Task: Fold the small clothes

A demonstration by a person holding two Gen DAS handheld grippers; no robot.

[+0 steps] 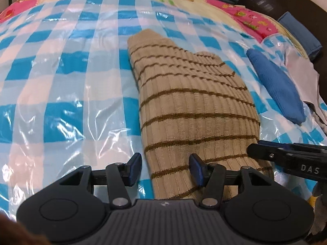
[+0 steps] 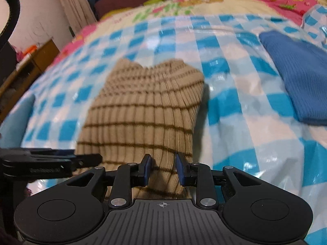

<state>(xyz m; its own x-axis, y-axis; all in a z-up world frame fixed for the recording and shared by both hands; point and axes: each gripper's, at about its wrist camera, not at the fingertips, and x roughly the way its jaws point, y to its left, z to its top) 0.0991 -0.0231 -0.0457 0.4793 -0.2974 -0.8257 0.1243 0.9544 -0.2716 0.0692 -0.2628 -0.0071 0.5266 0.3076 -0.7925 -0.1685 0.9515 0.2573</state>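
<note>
Beige ribbed sock pair (image 1: 196,106) w/ brown stripes, stacked flat on checkered sheet (image 1: 67,77); blue sock (image 1: 280,87) beside.

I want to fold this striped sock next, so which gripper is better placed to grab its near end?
Right. The right gripper already has the sock between its open jaws. The left gripper straddles only the sock's left edge.

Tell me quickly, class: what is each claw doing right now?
Left claw: open, fingers astride the near edge of the beige striped garment, not clamped.
Right claw: partly closed around a raised fold of the same garment; firm grip cannot be told.
</note>
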